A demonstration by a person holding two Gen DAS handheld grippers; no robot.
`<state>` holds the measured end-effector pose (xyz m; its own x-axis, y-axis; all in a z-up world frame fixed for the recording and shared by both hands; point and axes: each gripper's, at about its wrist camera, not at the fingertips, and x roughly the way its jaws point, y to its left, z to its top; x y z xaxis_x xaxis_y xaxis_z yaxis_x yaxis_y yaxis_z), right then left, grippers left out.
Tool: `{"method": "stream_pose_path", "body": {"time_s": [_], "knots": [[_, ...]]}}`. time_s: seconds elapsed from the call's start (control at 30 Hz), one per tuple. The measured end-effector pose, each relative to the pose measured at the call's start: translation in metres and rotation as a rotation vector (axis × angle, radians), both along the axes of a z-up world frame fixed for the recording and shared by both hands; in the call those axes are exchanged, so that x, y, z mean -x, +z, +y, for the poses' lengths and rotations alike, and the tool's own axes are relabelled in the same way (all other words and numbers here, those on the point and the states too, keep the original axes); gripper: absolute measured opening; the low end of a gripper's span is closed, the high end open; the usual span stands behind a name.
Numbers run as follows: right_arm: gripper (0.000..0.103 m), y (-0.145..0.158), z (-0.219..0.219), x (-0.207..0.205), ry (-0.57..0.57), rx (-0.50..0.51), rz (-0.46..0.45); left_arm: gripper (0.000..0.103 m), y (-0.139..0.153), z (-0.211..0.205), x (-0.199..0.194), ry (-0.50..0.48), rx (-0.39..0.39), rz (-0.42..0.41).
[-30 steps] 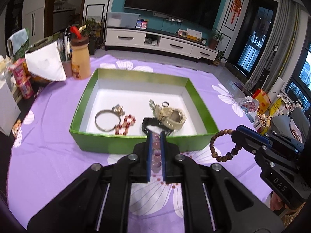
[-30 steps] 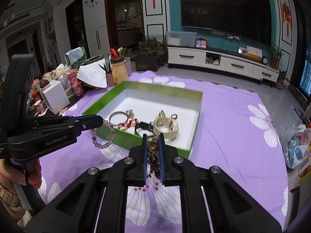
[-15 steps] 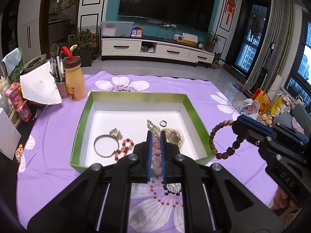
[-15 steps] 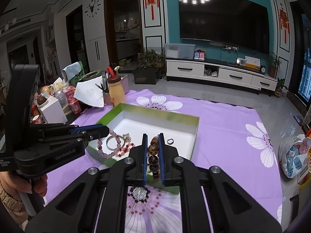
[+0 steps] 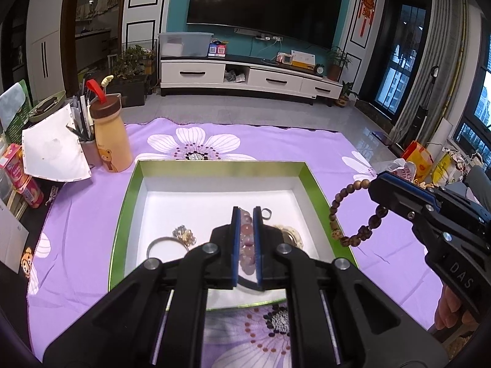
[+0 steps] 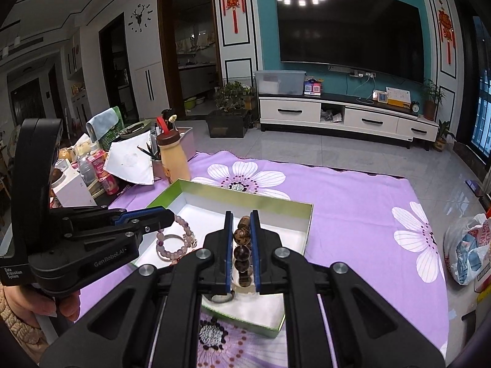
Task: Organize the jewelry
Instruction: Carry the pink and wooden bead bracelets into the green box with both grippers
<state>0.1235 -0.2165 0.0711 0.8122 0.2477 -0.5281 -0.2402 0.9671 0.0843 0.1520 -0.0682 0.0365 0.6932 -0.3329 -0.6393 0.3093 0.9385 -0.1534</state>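
My left gripper point(image 5: 246, 239) pinches a pale pink bead bracelet point(image 5: 248, 245), my right gripper point(image 6: 242, 247) a brown wooden bead bracelet point(image 6: 241, 253) — both above the green-walled white box point(image 5: 221, 165), where a silver bangle point(image 5: 162, 243) and ring point(image 5: 265, 213) already lie; these two remain unplaced.

purple floral tablecloth point(image 5: 322, 150), bear bottle point(image 5: 111, 136), wall television point(image 6: 346, 30), tv cabinet point(image 5: 248, 79)

Cloth point(image 5: 307, 153): purple, printed with white flowers. Box point(image 5: 221, 165): green walls, white floor. Left bracelet point(image 6: 172, 245): pale pink and lilac beads. Right bracelet point(image 5: 346, 211): brown wooden beads. Bottle point(image 5: 112, 141) at far left edge: tan, brown cap, bear motif.
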Motion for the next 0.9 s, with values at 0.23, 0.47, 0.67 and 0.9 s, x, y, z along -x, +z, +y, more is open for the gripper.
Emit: {"method": "stream_pose_path", "body": {"time_s": [0.23, 0.47, 0.67, 0.9], "knots": [[0.010, -0.003, 0.003, -0.019, 0.005, -0.010, 0.016, 0.007, -0.005, -0.002, -0.022, 0.002, -0.014, 0.011], [0.010, -0.011, 0.004, -0.040, 0.015, -0.048, 0.058, 0.007, -0.014, 0.004, -0.046, 0.014, 0.006, 0.045], [0.010, -0.020, 0.003, -0.061, 0.016, -0.076, 0.106, 0.007, -0.023, 0.009, -0.064, 0.023, 0.028, 0.086], [0.010, -0.033, 0.005, -0.081, 0.009, -0.092, 0.151, 0.007, -0.039, 0.015, -0.089, 0.041, 0.060, 0.152]]}}
